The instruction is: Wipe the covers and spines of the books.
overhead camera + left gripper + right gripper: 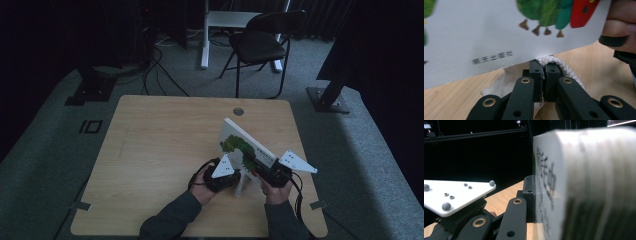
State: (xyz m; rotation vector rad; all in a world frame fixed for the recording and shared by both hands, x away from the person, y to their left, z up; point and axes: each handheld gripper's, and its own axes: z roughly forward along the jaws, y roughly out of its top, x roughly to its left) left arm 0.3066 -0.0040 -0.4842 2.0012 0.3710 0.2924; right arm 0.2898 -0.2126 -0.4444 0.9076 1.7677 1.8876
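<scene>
Wiping a book with a cloth

Right tongs (pixel 256 171) clamping the book (pixel 239 145) by its edge, tilting it up off the counter (pixel 150 150) to expose the cover; left tongs (pixel 544 72) pinched shut on a cloth (pixel 554 62), pressing it against the book's lower edge, presumably for cleaning.

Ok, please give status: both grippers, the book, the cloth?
Left gripper shut on white cloth. Right gripper shut on book, tilted up. Table unobstructed.
</scene>
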